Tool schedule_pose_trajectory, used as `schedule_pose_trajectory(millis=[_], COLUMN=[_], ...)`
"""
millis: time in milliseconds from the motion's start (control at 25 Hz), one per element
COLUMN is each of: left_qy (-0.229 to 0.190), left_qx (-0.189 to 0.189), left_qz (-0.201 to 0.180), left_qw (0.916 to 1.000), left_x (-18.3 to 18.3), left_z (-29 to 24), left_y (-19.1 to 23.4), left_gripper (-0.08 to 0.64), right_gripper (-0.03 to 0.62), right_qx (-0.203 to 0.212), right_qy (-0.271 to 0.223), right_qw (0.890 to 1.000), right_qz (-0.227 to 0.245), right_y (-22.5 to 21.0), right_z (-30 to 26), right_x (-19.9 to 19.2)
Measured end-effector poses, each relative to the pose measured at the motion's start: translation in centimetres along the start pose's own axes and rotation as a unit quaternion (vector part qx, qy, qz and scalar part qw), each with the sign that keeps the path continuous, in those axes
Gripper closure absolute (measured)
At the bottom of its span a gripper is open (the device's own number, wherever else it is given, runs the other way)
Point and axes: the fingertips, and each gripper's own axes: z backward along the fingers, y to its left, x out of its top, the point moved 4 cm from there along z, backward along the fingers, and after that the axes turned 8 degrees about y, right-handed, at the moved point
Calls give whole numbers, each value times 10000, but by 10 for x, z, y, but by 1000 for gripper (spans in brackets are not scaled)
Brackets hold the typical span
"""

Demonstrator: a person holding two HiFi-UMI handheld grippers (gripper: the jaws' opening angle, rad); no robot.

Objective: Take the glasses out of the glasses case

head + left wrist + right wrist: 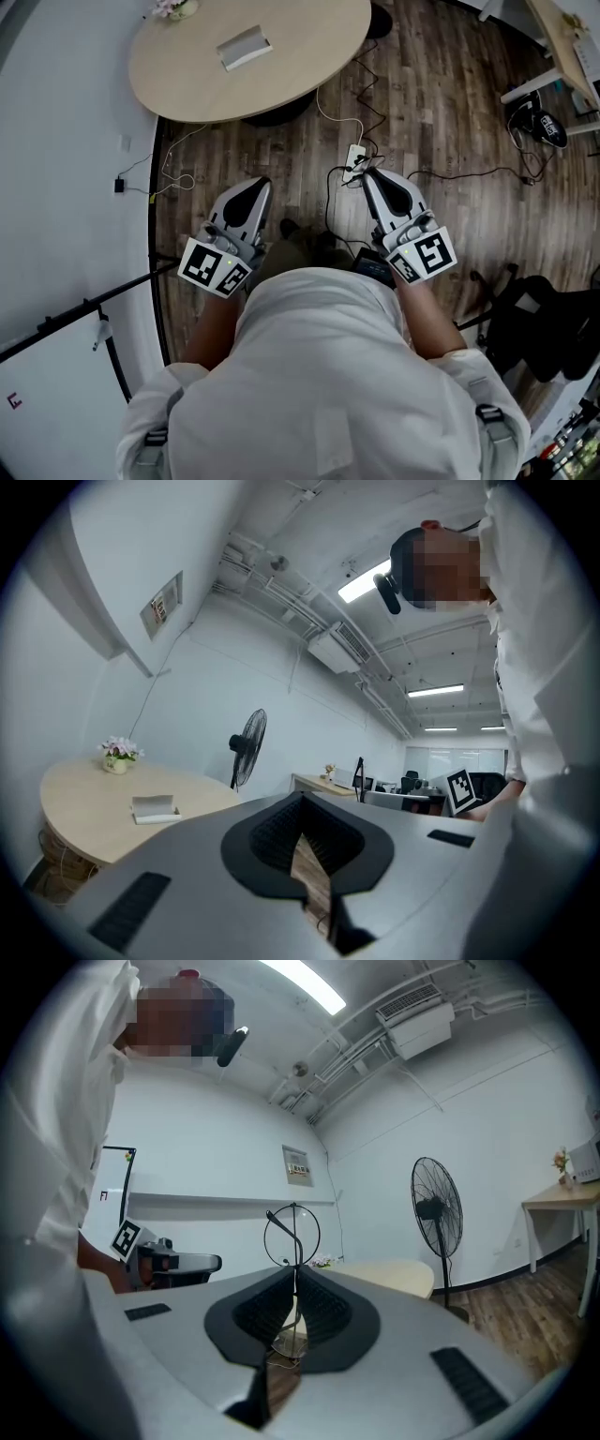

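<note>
The person's white shirt filled the lower head view, nearest of all. Both tools were held out just in front of it, above the wooden floor.

The left gripper had its jaws closed tip to tip, with only a thin wedge of floor showing below the meeting point. Nothing was held in it. The right gripper was the same: pads drawn together at the tips and nothing between them. Each carried a cube with black-and-white square markers, which were patterns rather than words.

The glasses case lay on the round, pale wooden table, well apart from both grippers. It was a light grey-white box. From the left gripper view it seemed to lie with its lid raised, but it was too small there to show whether the glasses were inside.

A small pot of pink flowers stood at the far edge of the same table.

On the floor between table and person lay a white power strip among loose cables. A black pedestal fan stood by the wall. A small notice hung on the wall, its print too fine to read. A white board at the lower left bore one small red mark.
</note>
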Motion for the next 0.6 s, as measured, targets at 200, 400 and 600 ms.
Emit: schedule_pose_trajectory(millis=[200, 400, 600], left_qy=[68, 98, 39], left_qx=[63, 223, 179], left_qz=[-18, 28, 58], left_qw=[10000, 9997, 9998], left_x=[-1, -3, -2], left_z=[3, 16, 25], left_y=[-3, 6, 11], left_gripper=[548, 548, 548], right_gripper=[560, 560, 560], right_qx=[-13, -13, -15], right_qy=[147, 192, 194], right_qw=[9999, 9998, 9998], right_qz=[-77, -82, -20], right_y=[0, -1, 6], right_z=[0, -7, -19], right_x=[-10, -8, -8])
